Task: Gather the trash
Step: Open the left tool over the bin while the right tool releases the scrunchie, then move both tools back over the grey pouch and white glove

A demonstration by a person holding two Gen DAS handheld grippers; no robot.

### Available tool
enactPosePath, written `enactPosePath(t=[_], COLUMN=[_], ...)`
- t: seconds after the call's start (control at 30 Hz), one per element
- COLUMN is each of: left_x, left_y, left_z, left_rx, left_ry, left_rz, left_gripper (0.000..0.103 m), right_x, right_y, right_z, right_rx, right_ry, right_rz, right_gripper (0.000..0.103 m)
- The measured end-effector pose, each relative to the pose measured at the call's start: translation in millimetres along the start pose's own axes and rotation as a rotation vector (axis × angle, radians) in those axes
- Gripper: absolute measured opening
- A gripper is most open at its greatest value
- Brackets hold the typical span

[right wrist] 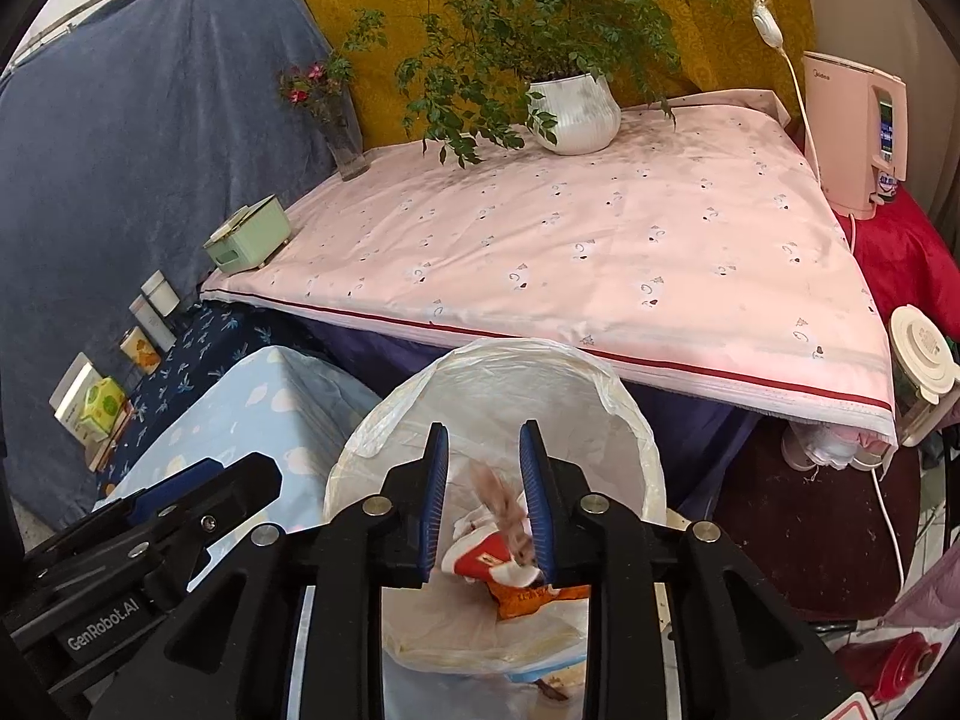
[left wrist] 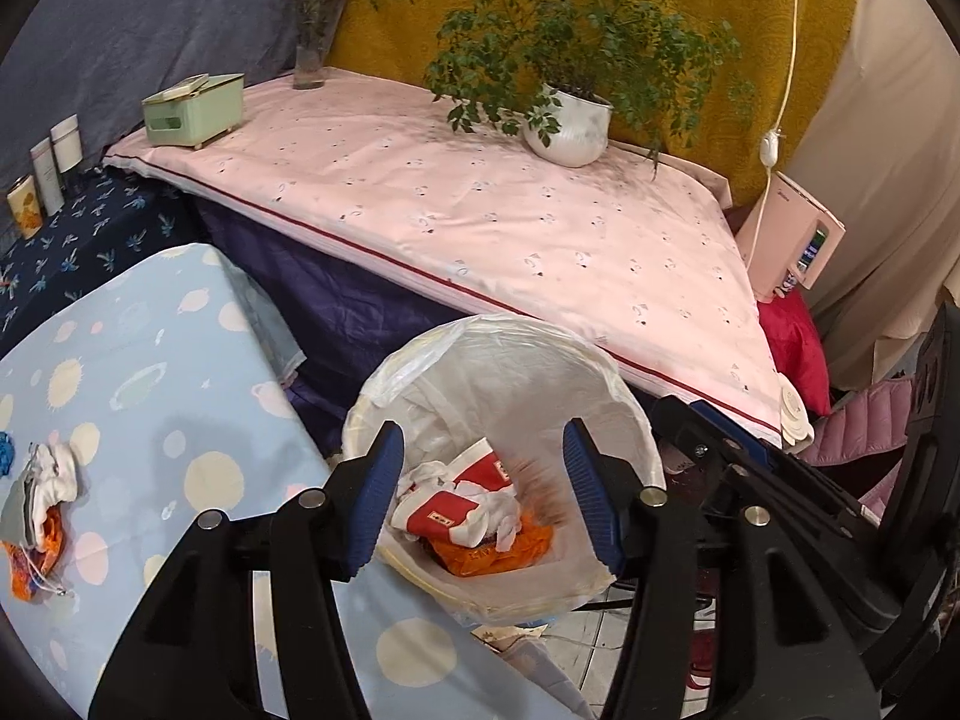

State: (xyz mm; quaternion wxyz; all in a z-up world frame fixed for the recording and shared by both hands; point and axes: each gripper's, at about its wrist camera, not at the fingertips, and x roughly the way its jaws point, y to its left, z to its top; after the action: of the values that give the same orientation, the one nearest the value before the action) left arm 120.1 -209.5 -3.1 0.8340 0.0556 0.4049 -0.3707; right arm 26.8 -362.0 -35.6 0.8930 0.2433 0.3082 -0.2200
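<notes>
1. Lined trash bin (left wrist: 624, 414) sits just below the pink-covered table's (left wrist: 480, 198) front edge.
2. Inside the bin: red-white wrapper (left wrist: 447, 510), orange wrapper (left wrist: 504, 549), white tissue.
3. Left tool (left wrist: 483, 489) over the bin, spread wide, holding nothing.
4. Right tool (right wrist: 485, 495) over the bin, partly parted; blurred brownish scrap (right wrist: 501, 507) between its fingers, contact unclear.
5. More trash (left wrist: 36, 510) left of the bin, on the blue-dotted table (left wrist: 150, 396).
</notes>
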Motion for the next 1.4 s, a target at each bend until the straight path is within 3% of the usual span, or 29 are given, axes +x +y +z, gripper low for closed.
enactPosePath(t=[0.77,1.4], left_x=[-40,-82], left_y=[68,185], left_z=[-19,-57], left_rx=[-0.117,-0.287], left_ry=[-0.047,-0.068], left_rz=[0.077,0.236], left_gripper=[0.052,0.062], right_x=[-7,3], right_y=[77,173], right_z=[-16,-55], right_rx=[-0.131,-0.269], right_ry=[0.018,0.078], right_rz=[0.062,0.169], right_gripper=[0.026,0.029])
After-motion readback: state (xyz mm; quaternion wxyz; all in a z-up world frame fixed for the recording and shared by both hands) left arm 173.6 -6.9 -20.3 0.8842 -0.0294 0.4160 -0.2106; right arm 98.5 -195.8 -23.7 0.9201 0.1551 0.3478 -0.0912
